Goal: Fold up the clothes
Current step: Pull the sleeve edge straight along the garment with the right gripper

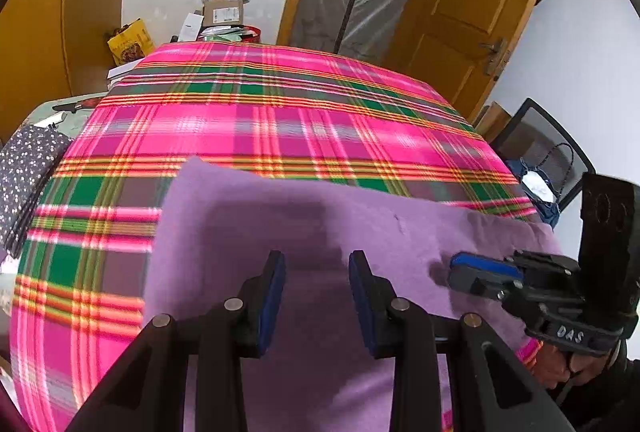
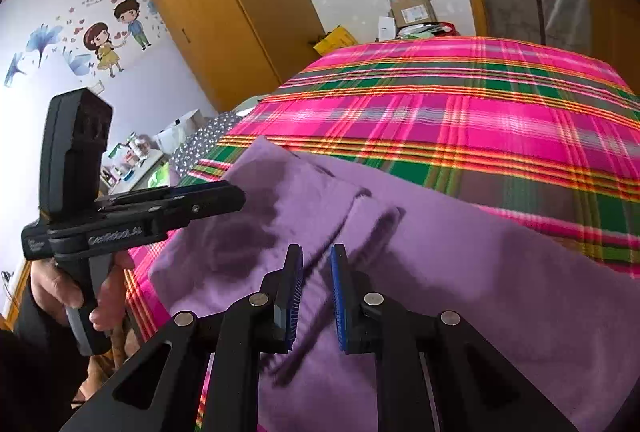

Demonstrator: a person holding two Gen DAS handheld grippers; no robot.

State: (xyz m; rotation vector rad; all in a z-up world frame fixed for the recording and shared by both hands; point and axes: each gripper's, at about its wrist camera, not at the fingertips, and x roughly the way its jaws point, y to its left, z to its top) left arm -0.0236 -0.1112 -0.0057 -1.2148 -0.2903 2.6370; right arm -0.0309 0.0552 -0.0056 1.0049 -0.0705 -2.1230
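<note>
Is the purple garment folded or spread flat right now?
Partly folded: the purple garment shows a doubled-over flap with a ridge in the right wrist view, on the plaid blanket.

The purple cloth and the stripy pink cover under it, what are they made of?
The purple cloth looks like soft, matte fleece: fuzzy surface, thick rounded folds. The pink-and-green plaid cover looks like thinner woven fabric, perhaps cotton or a blend: crisp stripes, slight sheen.

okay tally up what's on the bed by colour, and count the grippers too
Purple garment: 1
Pink plaid blanket: 1
Dark dotted cloth at the bed's edge: 1
Black grippers: 2, left gripper and right gripper
Total: 5
</note>
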